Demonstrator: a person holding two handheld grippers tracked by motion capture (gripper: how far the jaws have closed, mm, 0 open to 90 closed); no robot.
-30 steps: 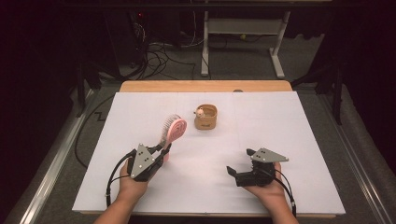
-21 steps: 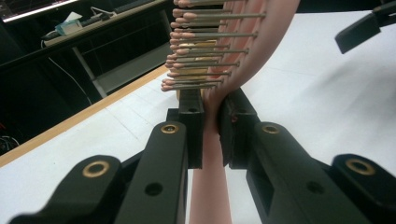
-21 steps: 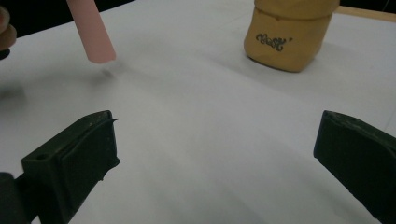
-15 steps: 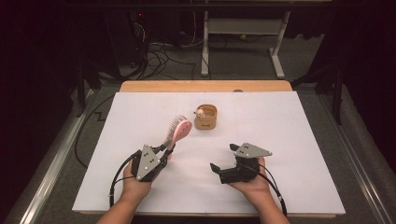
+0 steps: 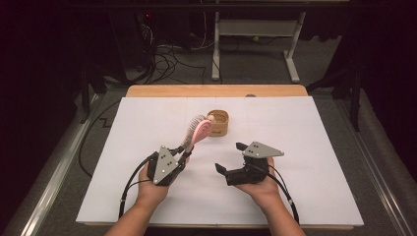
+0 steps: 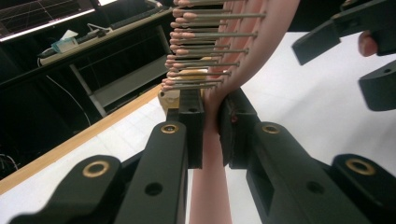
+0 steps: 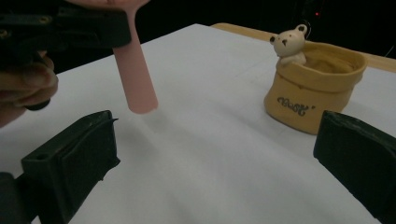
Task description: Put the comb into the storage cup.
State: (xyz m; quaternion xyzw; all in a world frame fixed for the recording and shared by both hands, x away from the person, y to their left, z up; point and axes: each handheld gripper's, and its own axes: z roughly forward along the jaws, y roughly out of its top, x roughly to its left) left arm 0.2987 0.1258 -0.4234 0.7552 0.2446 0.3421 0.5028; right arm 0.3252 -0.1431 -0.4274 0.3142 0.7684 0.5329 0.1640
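Hairbrush: pink hairbrush [image 5: 198, 132] is up off the table, tilted, head pointing away from me toward the pot, bristles facing my left

Left gripper: my left gripper [image 5: 183, 153] is clamped on the brush where the handle narrows below the head; in the left gripper view the pink stem [image 6: 211, 154] runs straight between the two black jaws, pinched tight

Right gripper: my right gripper [image 5: 231, 157] is released, jaws spread wide and nothing in them, hovering just beside the brush handle above the white sheet [image 5: 314, 147]

Handle end: in the right gripper view the free end of the handle [image 7: 136, 77] hangs down in front of my open jaws, clear of the table

Weight: I'd call it light, one pinch carries it with no sag that I can see

Stiffness: handle looks like hard plastic, stiff; the bristles [image 6: 205, 51] are thin pins with rounded tips, they will flex and give no purchase

Slip: smooth round handle, so I reckon it could swivel or slide in flat jaws if I swing it quickly

Where to grip: on the bare handle, well below the bristle bed; for my right that means the free lower end, squarely across it

Avoid: closing on the pins or the cushion, they would bend

Pot: tan sack-shaped pot [image 5: 219, 123] with a little bear [image 7: 288, 44] on its rim stands behind the brush head, close to it; looks ceramic, so I'd keep the brush from knocking it
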